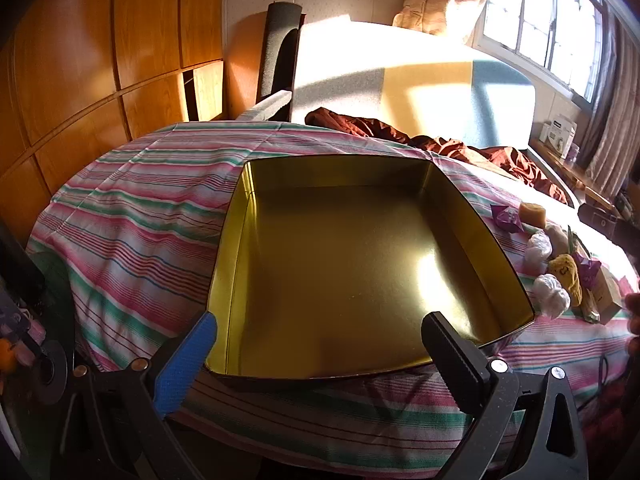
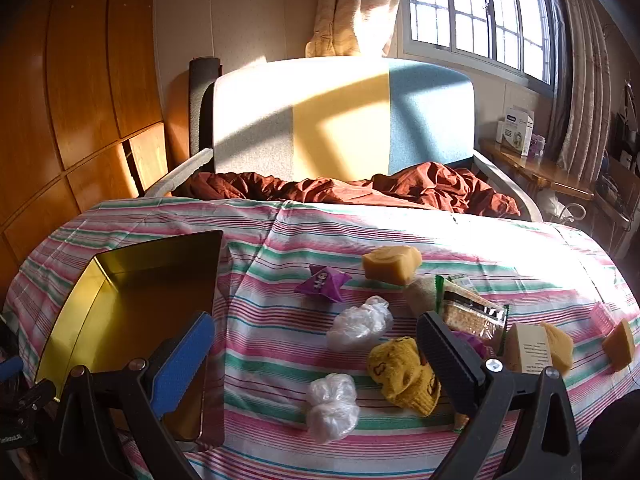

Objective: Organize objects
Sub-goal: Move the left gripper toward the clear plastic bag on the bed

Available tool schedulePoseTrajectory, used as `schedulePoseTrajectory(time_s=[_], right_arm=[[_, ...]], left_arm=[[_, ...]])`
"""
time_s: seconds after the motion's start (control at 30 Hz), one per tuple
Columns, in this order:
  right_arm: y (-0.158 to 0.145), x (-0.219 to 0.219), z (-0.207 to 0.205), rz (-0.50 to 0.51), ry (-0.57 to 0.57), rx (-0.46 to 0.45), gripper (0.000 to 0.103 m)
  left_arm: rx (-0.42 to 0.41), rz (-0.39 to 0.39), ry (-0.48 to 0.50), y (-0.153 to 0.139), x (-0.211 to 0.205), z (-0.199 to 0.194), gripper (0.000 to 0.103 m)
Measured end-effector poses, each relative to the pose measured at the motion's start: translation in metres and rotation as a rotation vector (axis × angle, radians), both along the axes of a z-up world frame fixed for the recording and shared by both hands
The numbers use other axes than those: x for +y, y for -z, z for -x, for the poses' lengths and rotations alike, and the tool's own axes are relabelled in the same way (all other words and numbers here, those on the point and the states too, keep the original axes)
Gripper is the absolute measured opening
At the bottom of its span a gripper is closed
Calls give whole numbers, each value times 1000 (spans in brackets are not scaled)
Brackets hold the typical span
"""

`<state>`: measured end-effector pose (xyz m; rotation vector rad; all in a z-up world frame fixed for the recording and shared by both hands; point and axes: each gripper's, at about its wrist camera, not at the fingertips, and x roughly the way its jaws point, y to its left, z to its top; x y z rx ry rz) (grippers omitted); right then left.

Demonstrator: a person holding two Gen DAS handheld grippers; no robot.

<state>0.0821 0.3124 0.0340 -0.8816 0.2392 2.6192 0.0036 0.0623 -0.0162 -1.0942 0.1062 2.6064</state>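
Both hand-held grippers hang released, jaws wide and empty: the left hand-held gripper (image 1: pixel 320 354) over the near rim of the gold tin (image 1: pixel 224 264), the right hand-held gripper (image 2: pixel 316 356) over the clutter lying right of that tin. The tin rests open and bare on the striped cloth (image 2: pixel 280 240) covering the surface. Right of the tin, apart from it, lie two crumpled plastic wads (image 2: pixel 332 406), a yellow knitted sock (image 2: pixel 404 376), a purple wrapper (image 2: pixel 322 282), tan sponge blocks (image 2: pixel 392 264), a packet of crackers (image 2: pixel 472 312) and a small carton (image 2: pixel 528 348). Judged step: choosing a first item. The wad nearest the tin suits best; close the jaws low around its bulk, lift clear of the tin wall, then release well inside. Open cloth between tin and clutter gives a free path; the tin's thin upright wall is the edge to clear.
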Motion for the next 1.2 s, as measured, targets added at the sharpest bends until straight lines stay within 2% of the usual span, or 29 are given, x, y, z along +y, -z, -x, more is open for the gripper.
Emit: schedulePoseTrajectory(time_s=[0.07,0.2,0.3,0.4,0.5,0.7,0.87,1.07,1.2], right_arm=[[-7,26,-7,2,48,12,103],[-19,75,-21,-27,141,30,103],[-14,112,-31,-28,212,37,103],[-1,143,-46,19,289,50,103],[9,168,-56,134,351,66,103],[19,193,-72,278,413,112,103],[21,198,-77,314,430,130,103],[21,204,-85,351,450,167,103],[24,214,-93,391,492,187,103]], left_arm=[[-1,5,26,0,6,0,103],[-18,-55,87,-6,17,1,103],[-21,-89,167,-14,37,-1,103],[-31,-105,284,-22,71,-5,103],[-33,-110,411,-29,109,-11,103],[-108,-57,545,-22,187,-14,103],[-138,18,619,-5,238,-18,103],[-159,118,649,19,281,-14,102],[-192,181,620,44,298,-4,83]])
